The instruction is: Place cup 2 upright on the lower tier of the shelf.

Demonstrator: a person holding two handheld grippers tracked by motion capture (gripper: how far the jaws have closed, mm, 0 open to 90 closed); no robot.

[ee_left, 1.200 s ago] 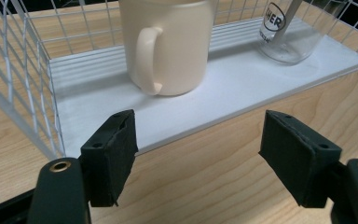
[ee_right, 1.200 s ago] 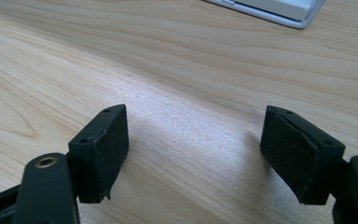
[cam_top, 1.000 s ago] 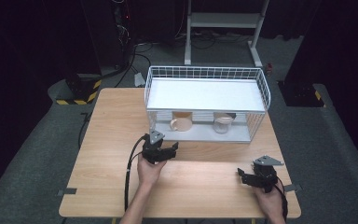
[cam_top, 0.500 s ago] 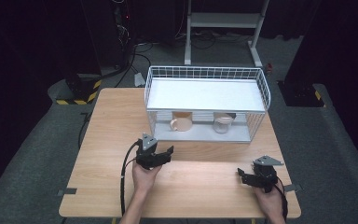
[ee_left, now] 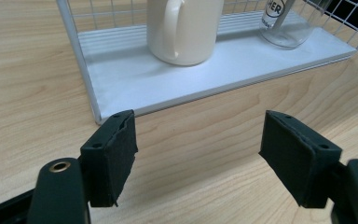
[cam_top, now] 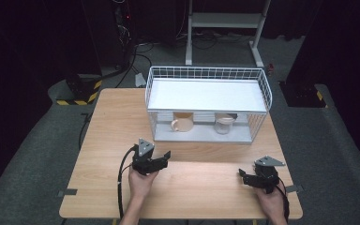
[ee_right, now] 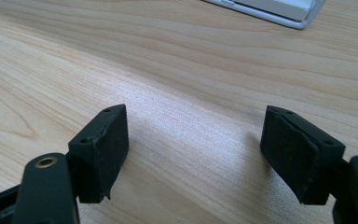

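Observation:
A white wire rack (cam_top: 207,104) with two shelves stands at the back of the wooden table (cam_top: 103,136). On its lower shelf sit a cream mug (cam_top: 182,124) (ee_left: 182,29) and a clear glass jar (cam_top: 224,124) (ee_left: 286,23). My left gripper (cam_top: 163,158) (ee_left: 198,156) hovers open over the table in front of the rack's left end, with nothing between its jaws. My right gripper (cam_top: 243,176) (ee_right: 200,156) is open low over bare wood near the front right corner.
The rack's white base edge (ee_right: 279,11) lies ahead of the right gripper. A cable (cam_top: 121,187) trails from the left gripper off the front edge. A white stand (cam_top: 225,21) and a yellow-black striped block (cam_top: 77,93) are on the dark floor beyond the table.
My left gripper has drawn back from the rack toward the front of the table. The right gripper has stayed in place.

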